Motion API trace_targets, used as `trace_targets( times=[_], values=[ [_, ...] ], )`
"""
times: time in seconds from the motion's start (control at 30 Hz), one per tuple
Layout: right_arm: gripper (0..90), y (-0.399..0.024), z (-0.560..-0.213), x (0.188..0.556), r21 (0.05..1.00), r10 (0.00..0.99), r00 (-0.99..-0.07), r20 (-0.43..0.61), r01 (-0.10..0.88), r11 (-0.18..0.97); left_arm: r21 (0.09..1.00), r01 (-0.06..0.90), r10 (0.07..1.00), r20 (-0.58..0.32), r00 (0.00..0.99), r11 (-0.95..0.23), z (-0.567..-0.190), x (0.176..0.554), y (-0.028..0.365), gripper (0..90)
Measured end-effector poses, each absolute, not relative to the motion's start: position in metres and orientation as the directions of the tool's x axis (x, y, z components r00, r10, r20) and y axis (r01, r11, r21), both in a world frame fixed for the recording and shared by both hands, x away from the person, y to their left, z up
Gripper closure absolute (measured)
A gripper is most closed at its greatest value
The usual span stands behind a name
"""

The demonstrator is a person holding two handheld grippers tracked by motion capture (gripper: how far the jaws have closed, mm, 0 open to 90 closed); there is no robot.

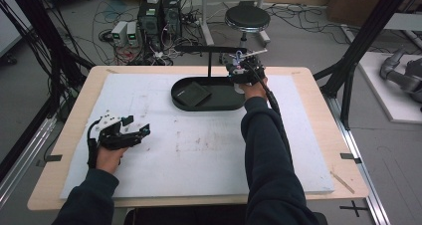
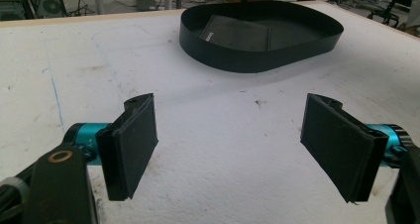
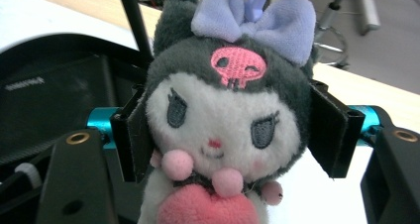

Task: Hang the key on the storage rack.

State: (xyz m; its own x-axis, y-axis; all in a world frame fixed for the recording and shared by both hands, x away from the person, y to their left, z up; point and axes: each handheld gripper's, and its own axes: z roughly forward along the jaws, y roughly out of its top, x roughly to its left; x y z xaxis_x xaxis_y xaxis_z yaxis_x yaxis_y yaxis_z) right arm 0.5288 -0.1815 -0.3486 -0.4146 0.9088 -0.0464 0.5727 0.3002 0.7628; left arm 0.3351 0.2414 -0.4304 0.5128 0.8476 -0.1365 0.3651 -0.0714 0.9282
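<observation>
A plush toy [image 3: 223,120] with a grey hood, a lilac bow, a pink skull mark and a white face sits between the jaws of my right gripper [image 3: 233,135], whose pads press both sides of its head. In the high view the right gripper [image 1: 244,68] holds it over the right end of a black oval tray [image 1: 219,104]. A flat black square pad [image 1: 191,93] lies in the tray's left half. My left gripper [image 1: 138,125] rests low at the board's left side, open, with nothing between its jaws [image 2: 230,144]. The tray [image 2: 257,60] lies ahead of it.
A thin black post [image 1: 209,63] with a horizontal bar on top rises from the tray. A white foam board [image 1: 199,145] covers the wooden table. Beyond the far edge stand a stool [image 1: 247,18] and electronics boxes [image 1: 159,13] with cables. A black frame strut [image 1: 358,51] stands at right.
</observation>
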Motion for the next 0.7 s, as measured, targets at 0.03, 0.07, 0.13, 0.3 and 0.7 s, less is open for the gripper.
trace_targets(
  times=[0.03, 0.07, 0.13, 0.3, 0.7],
  values=[
    [28.4, -0.181, -0.349, 0.529, 0.765, 0.906, -0.42, -0.041, 0.57, 0.299, 0.928, 0.365, 0.848, -0.135, 0.513, -0.073, -0.43, 0.335, 0.242, 21.9],
    [27.6, -0.181, -0.349, 0.529, 0.766, 0.904, -0.425, -0.039, 0.568, 0.3, 0.928, 0.365, 0.848, -0.136, 0.513, -0.072, -0.43, 0.335, 0.242, 21.9],
    [26.6, -0.181, -0.349, 0.529, 0.764, 0.9, -0.433, -0.046, 0.565, 0.311, 0.928, 0.365, 0.848, -0.136, 0.513, -0.072, -0.43, 0.335, 0.242, 21.9],
    [23.4, -0.184, -0.345, 0.525, 0.768, 0.888, -0.46, -0.031, 0.557, 0.315, 0.928, 0.364, 0.848, -0.135, 0.513, -0.073, -0.43, 0.335, 0.242, 21.9],
    [23.6, -0.221, -0.308, 0.492, 0.766, 0.828, -0.555, -0.08, 0.498, 0.407, 0.935, 0.353, 0.849, -0.155, 0.504, -0.039, -0.43, 0.335, 0.244, 21.6]
  ],
)
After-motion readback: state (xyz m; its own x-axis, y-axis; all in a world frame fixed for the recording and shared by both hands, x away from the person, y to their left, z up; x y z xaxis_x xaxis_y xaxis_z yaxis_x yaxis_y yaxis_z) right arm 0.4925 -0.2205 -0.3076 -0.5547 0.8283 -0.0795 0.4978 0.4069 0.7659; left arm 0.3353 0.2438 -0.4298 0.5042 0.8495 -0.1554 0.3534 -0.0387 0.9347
